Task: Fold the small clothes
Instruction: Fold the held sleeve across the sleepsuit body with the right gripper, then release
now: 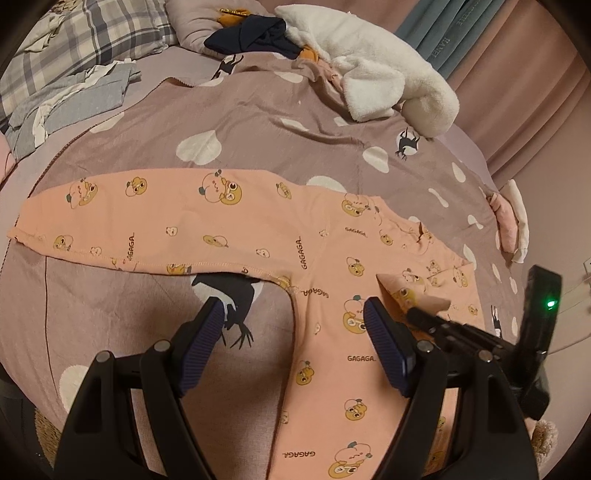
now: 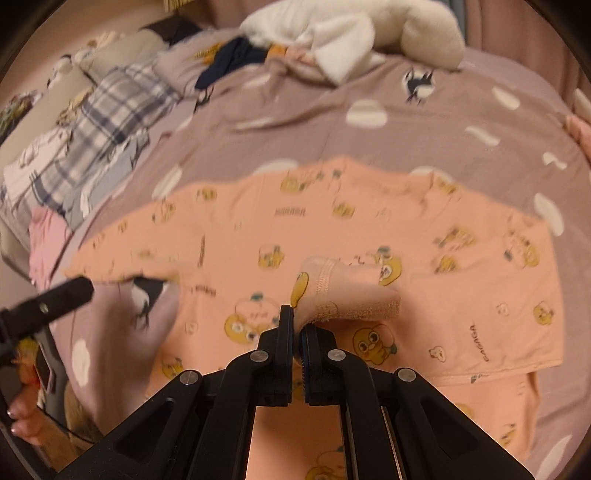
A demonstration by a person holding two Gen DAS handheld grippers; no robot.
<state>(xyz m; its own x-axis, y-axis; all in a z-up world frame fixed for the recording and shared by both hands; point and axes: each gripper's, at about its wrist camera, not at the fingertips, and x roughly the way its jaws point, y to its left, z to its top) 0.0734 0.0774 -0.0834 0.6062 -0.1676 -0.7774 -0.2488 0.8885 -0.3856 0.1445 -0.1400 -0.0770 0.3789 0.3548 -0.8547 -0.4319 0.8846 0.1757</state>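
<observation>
A small peach long-sleeved top (image 1: 325, 251) with cartoon prints lies spread on the mauve bedspread. One sleeve (image 1: 122, 221) stretches flat to the left. My left gripper (image 1: 295, 314) is open and empty, low over the top's body near the armpit. My right gripper (image 2: 297, 325) is shut on the cuff (image 2: 332, 295) of the other sleeve and holds it lifted over the body of the top (image 2: 369, 236). In the left wrist view the right gripper's tips (image 1: 413, 314) pinch that cuff (image 1: 410, 295) at the right.
The bedspread (image 1: 258, 129) covers the bed. A white fluffy garment (image 1: 369, 74) and a dark garment (image 1: 251, 37) lie at the far end. Grey-blue clothes (image 1: 66, 103) and a plaid pillow (image 1: 92, 33) lie far left. A folded pink-white piece (image 1: 511, 218) sits at the right edge.
</observation>
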